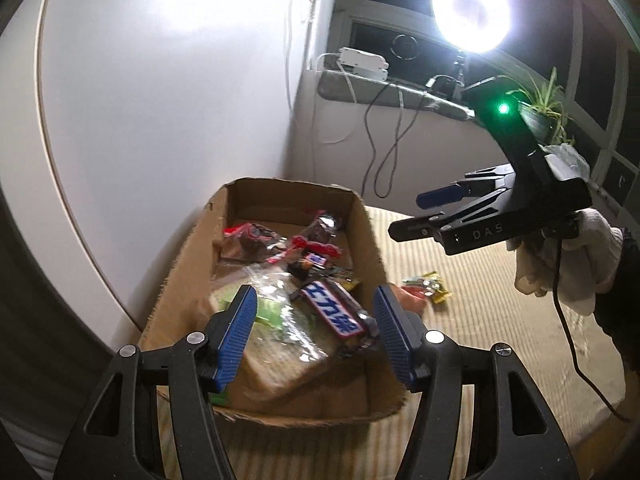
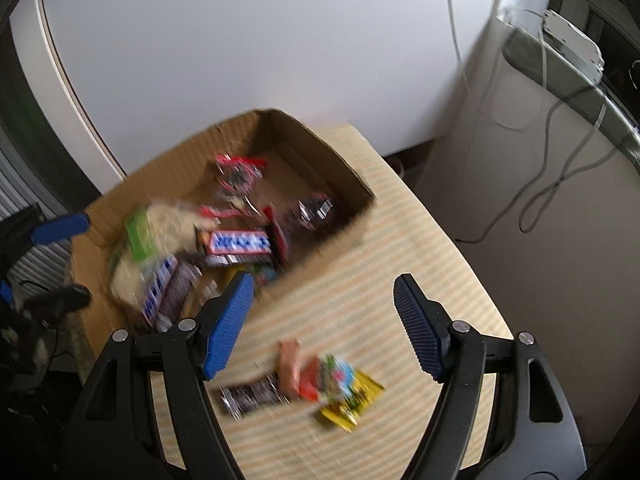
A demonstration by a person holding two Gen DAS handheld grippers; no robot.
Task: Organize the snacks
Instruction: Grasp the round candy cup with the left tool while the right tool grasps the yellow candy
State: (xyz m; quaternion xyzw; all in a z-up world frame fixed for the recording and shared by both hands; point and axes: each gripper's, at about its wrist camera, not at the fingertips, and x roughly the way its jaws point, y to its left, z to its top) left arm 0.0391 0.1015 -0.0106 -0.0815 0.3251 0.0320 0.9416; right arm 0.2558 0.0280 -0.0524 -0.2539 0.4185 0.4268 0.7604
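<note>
A cardboard box (image 1: pixel 368 240) (image 2: pixel 320 144) stands on the striped table and holds several wrapped snacks, among them a brown, blue and white chocolate bar (image 1: pixel 334 310) (image 2: pixel 240 244) and a clear bag with green print (image 1: pixel 276 312). My left gripper (image 1: pixel 316 332) is open and empty, just above the box's near end. My right gripper (image 2: pixel 324 328) is open and empty above the table, over a small pile of loose snacks (image 2: pixel 316 384); the pile also shows in the left wrist view (image 1: pixel 424 286). The right gripper (image 1: pixel 420 216) hangs in the air to the right of the box.
The table (image 2: pixel 420 240) has a striped cloth and ends near the wall at the back and right. A window sill (image 1: pixel 384 92) with a white box, cables, a bright lamp (image 1: pixel 472 12) and a potted plant (image 1: pixel 548 112) lies behind.
</note>
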